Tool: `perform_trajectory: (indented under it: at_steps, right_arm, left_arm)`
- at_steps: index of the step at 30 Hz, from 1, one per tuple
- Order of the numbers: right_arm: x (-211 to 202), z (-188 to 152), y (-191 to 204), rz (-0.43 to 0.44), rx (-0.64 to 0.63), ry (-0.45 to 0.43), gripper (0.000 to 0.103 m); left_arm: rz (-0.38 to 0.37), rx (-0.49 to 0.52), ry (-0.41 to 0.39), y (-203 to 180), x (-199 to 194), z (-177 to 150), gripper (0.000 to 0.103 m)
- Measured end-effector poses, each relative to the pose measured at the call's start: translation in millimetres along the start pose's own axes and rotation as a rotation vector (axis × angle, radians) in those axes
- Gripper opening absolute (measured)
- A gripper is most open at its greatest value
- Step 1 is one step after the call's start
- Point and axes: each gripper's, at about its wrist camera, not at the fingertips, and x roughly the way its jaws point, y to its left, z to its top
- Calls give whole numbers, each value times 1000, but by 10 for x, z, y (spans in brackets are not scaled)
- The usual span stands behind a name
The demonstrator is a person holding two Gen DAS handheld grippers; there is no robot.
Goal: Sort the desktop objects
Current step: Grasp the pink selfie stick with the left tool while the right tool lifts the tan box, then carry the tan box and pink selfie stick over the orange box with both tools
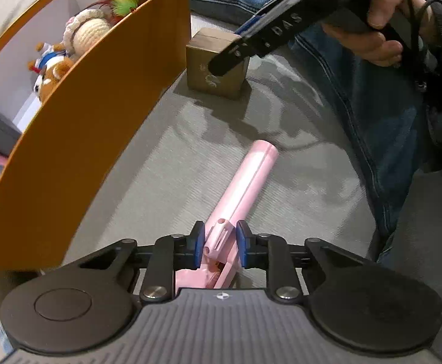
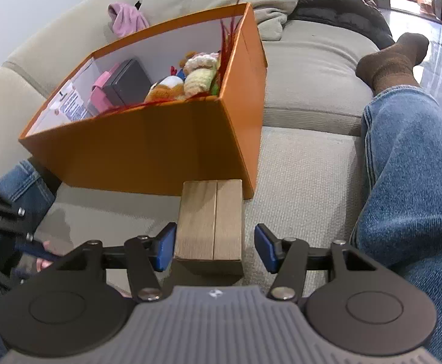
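Observation:
A pink folding stick [image 1: 251, 179] lies on the grey sofa seat [image 1: 160, 163]. Its hinged near end sits between the blue pads of my left gripper [image 1: 218, 242], which is shut on it from above. A wooden block [image 2: 212, 218] stands upright against the corner of the orange box [image 2: 148, 151]. My right gripper [image 2: 215, 245] straddles the block: the left pad is at its side and a gap shows at the right pad, so it is open. The left wrist view shows the block [image 1: 221, 82] with the right gripper [image 1: 230, 57] over it, and the orange box [image 1: 84, 127] to the left.
The box holds plush toys [image 2: 166, 88], a grey case [image 2: 127, 82], a pink item and feathers. A person's legs in jeans [image 2: 409, 182] flank the seat on the right, with a socked foot [image 2: 393, 60] beyond. A pink cloth [image 2: 127, 21] lies behind the box.

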Motion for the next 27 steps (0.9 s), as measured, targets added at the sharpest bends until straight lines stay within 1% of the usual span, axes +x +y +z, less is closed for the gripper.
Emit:
perform_trajectory:
  at_steps: [2,3,5,7,9,13,17,20,23,25,27]
  right_arm:
    - [9,5,6,5,-1,10,55]
    - [11,8,16,13,4,17,50]
    - [-4,5,63,-5,-15,17,50]
    - [-27,-4,104,-26,-31,18,49]
    - [-75,-23,115,-25,-34,16,49]
    - [-275,-37,174,28,-55,10,49]
    - [-583,27,320,128,-108,-10,49]
    - [-787,192,442,192,-141,-45,49]
    - [-892,458,612,243,-148,-77,49]
    - [-882,669,707,251,-148,-91,49]
    - [-796,881,808,222,-152,-104,49]
  left_arm:
    - [15,-8,1,-88,-31,-38,20]
    - [35,-14,2,-141,-44,-50,19]
    - [60,-31,-4,-218,-85,-70,14]
    - [50,-92,-14,-241,-131,-94,10]
    - [44,-130,-32,-243,-172,-124,9]
    - [80,-187,-72,-236,-263,-200,8]
    - [105,-272,-120,-144,-482,-237,7]
    - [153,-290,-173,-130,-672,-212,7]
    - [168,-318,-226,-65,-876,-186,7]
    - [162,-336,-269,13,-1036,-161,7]
    - [165,-345,-300,94,-1190,-131,7]
